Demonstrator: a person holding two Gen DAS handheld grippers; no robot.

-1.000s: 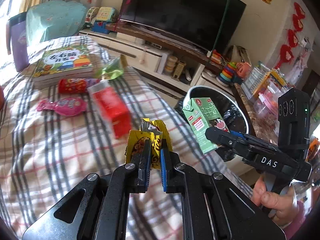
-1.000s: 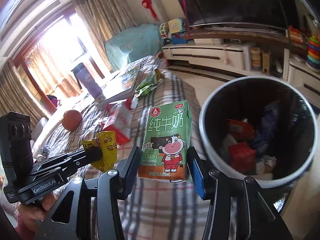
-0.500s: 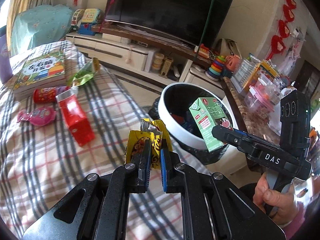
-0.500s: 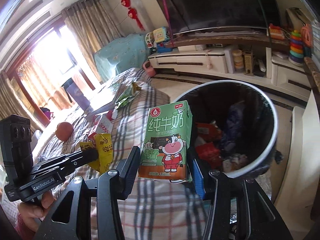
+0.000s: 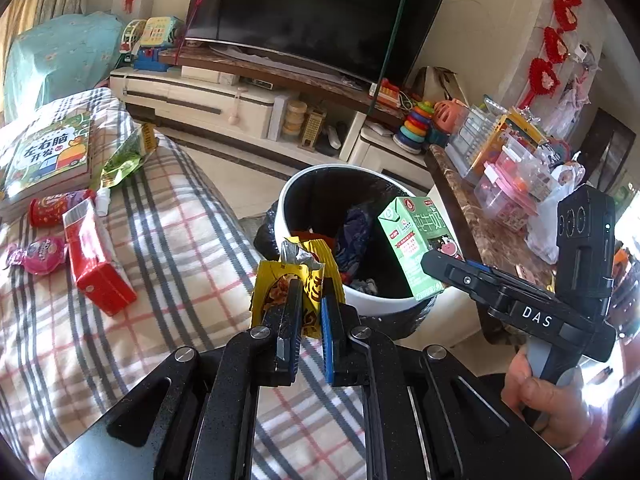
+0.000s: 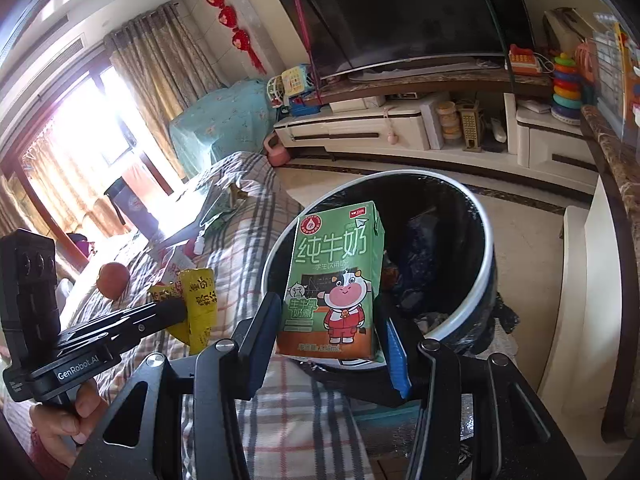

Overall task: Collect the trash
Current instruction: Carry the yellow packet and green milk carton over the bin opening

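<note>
A light, crushable yellow wrapper (image 5: 294, 280) is pinched by the nearly closed left tool (image 5: 306, 330) beside the bin (image 5: 288, 204); a stiff milk carton (image 6: 334, 280), clamped at its sides by the half-open right tool (image 6: 324, 344), is held above the bin.

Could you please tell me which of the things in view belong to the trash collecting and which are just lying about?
Part of the job:
left gripper with yellow snack wrapper
right gripper with green milk carton
trash bin
red box
green wrapper

Just lying about:
picture book
television
stacking-ring toy
</note>
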